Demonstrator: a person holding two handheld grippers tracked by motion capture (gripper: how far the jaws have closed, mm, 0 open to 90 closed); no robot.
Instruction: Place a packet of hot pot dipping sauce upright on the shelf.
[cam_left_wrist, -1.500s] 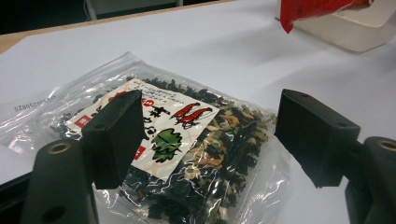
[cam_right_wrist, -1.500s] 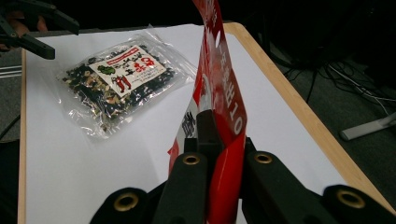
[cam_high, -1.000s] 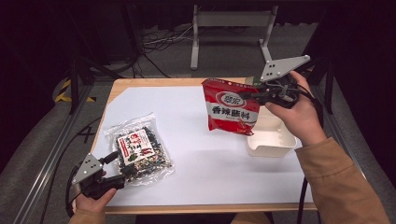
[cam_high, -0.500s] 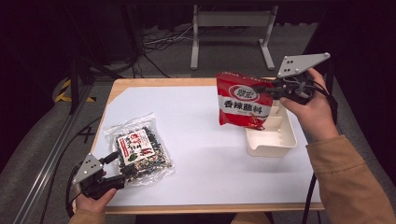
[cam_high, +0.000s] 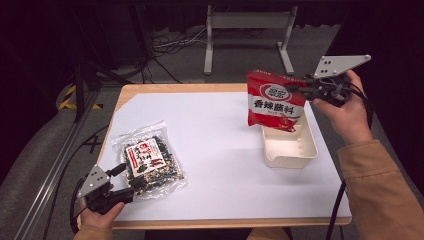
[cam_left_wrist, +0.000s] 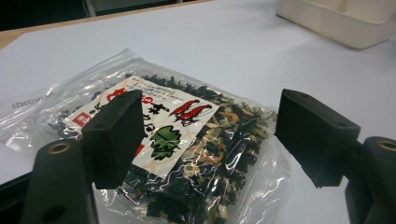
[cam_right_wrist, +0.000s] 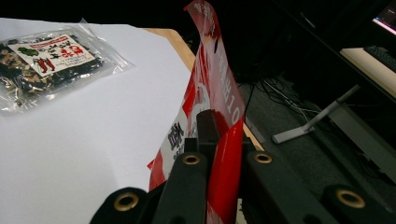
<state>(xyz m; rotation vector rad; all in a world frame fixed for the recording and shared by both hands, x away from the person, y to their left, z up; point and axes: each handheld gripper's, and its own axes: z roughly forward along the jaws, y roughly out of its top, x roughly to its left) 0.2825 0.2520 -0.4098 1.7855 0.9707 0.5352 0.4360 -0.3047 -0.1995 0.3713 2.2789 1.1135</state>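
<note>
Tabletop (cam_high: 215, 165) is covered by a white sheet, wooden edges showing at the far and near sides. White plastic tray (cam_high: 290, 150) sits on the sheet toward the person's right. Red seasoning packet (cam_high: 272, 102) hangs upright in the air above the far end of that tray, its lower corner just over the tray's rim; whether it touches the rim cannot be told. Right gripper (cam_high: 300, 90) is clenched on the packet's upper right edge; in the right gripper view the two black jaws stand pressed together with the red film (cam_right_wrist: 224, 154) pinched between them. Clear bag of dried seaweed mix (cam_high: 150, 162), with a white label bearing red shrimp pictures, lies flat on the sheet at the near left, well apart from the tray. Left gripper (cam_high: 125, 182) rests at the bag's near corner, released: in the left gripper view its jaws stand wide apart over the bag (cam_left_wrist: 187, 149), neither pad pressing it.
</note>
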